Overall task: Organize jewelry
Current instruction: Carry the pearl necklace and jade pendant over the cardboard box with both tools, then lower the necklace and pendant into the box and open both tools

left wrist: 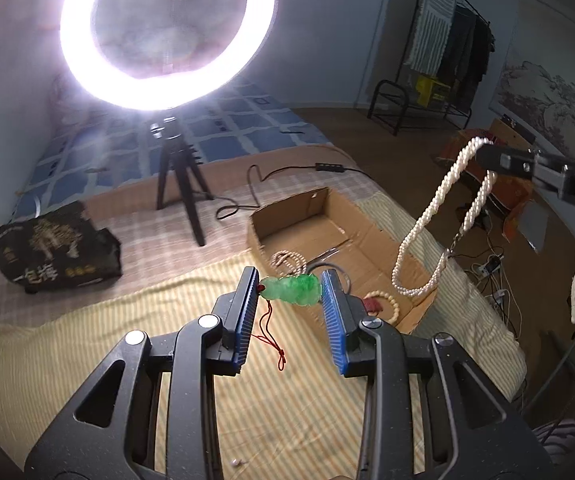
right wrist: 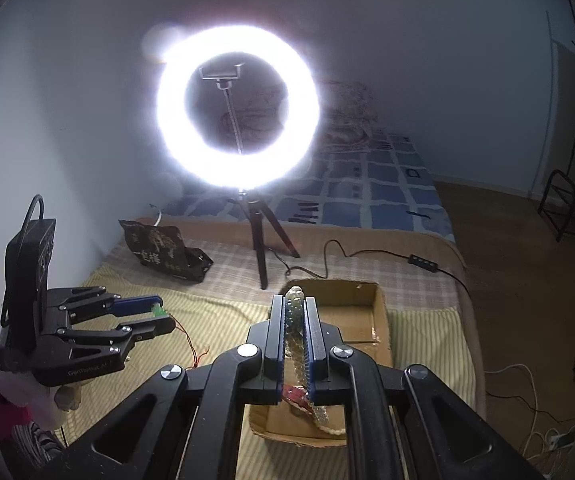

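Pendant (left wrist: 291, 289) clamped in my left claw (left wrist: 289, 292), pearl necklace (left wrist: 439, 216) pinched in my right claw (right wrist: 296, 322), both raised for dropping into the box (left wrist: 383, 240) ahead.

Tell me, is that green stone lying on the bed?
No, the green stone is held up between the left gripper fingers, above the striped bedcover.

Green pendant (left wrist: 292, 289), white pearl necklace (left wrist: 427, 236), yellow-striped sheet (left wrist: 127, 316)

glaring ring light (right wrist: 238, 107) on tripod, striped bed cover (left wrist: 87, 344), blue wall (right wrist: 447, 60), brown floor (right wrist: 527, 260)
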A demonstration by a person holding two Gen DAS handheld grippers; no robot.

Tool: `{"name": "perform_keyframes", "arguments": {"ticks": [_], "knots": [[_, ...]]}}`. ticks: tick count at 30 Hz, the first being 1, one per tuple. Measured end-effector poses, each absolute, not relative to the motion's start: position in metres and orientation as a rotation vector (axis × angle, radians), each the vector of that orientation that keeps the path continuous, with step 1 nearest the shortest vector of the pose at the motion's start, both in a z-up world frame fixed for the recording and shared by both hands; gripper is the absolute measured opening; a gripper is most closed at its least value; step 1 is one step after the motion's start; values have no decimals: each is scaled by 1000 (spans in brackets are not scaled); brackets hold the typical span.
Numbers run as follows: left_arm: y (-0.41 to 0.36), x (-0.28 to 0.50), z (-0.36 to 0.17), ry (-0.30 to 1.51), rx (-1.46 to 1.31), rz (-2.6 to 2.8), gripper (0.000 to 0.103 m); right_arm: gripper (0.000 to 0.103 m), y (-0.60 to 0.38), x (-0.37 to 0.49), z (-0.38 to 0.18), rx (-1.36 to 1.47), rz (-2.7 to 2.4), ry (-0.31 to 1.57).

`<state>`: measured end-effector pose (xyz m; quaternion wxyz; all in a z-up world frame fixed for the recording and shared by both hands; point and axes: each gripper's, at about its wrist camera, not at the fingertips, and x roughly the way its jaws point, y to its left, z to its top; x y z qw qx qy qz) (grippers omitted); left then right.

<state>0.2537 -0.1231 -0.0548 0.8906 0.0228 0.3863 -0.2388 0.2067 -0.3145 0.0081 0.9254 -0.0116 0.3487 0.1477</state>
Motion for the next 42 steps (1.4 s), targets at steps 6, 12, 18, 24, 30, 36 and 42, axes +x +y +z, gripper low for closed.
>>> {"name": "perform_keyframes", "arguments": {"ticks": [6, 12, 18, 24, 30, 36, 42], "knots": [[-155, 275, -57, 801, 62, -515, 32, 5, -338, 210, -6, -1, 281, 734], [-184, 298, -61, 799, 50, -532, 32, 5, -357, 215, -19, 16, 269, 752], [-205, 322, -70, 811, 46, -535, 32, 5, -366, 221, -35, 33, 269, 773], [-226, 346, -84, 835, 43, -528, 32, 5, -373, 227, -53, 57, 275, 798], [-241, 364, -101, 868, 31, -527, 32, 5, -377, 233, -72, 83, 281, 820], [-256, 378, -116, 892, 43, -520, 32, 5, -375, 240, -89, 90, 292, 847], [-261, 384, -123, 902, 45, -515, 32, 6, -376, 246, -102, 108, 294, 872]]}}
